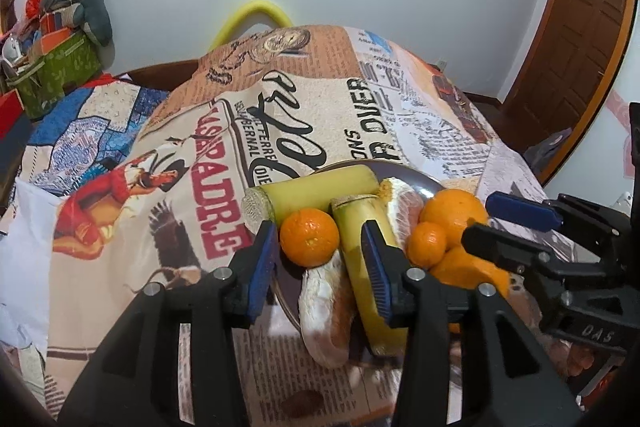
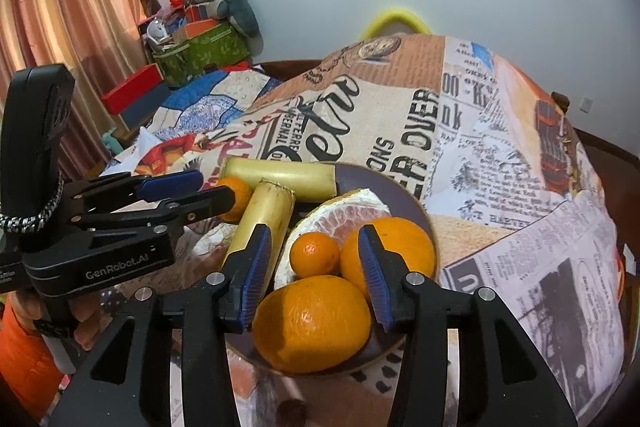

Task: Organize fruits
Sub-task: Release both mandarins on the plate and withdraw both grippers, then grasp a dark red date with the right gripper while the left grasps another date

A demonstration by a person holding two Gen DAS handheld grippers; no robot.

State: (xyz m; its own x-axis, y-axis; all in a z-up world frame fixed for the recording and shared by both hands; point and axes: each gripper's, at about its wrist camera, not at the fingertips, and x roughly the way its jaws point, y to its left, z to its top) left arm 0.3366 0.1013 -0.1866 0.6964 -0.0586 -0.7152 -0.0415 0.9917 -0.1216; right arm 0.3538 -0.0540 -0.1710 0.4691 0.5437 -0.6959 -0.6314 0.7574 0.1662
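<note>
A dark plate (image 2: pixel 404 195) on the printed tablecloth holds two yellow-green cane pieces (image 2: pixel 280 177) (image 2: pixel 262 223), pomelo segments (image 2: pixel 344 211), two big oranges (image 2: pixel 312 323) (image 2: pixel 396 247) and small mandarins (image 2: pixel 314 253). My left gripper (image 1: pixel 320 255) is open just above a mandarin (image 1: pixel 309 237), with a cane piece (image 1: pixel 366 267) beside its right finger. My right gripper (image 2: pixel 312 267) is open over the oranges. The right gripper also shows in the left wrist view (image 1: pixel 508 223), and the left gripper in the right wrist view (image 2: pixel 188 191).
The newspaper-print cloth (image 1: pixel 340 99) covers the table. A green box of clutter (image 2: pixel 200 55) and a red box (image 2: pixel 136 95) stand at the back left by the curtain. A yellow chair back (image 1: pixel 252 19) and a wooden door (image 1: pixel 580 67) are behind.
</note>
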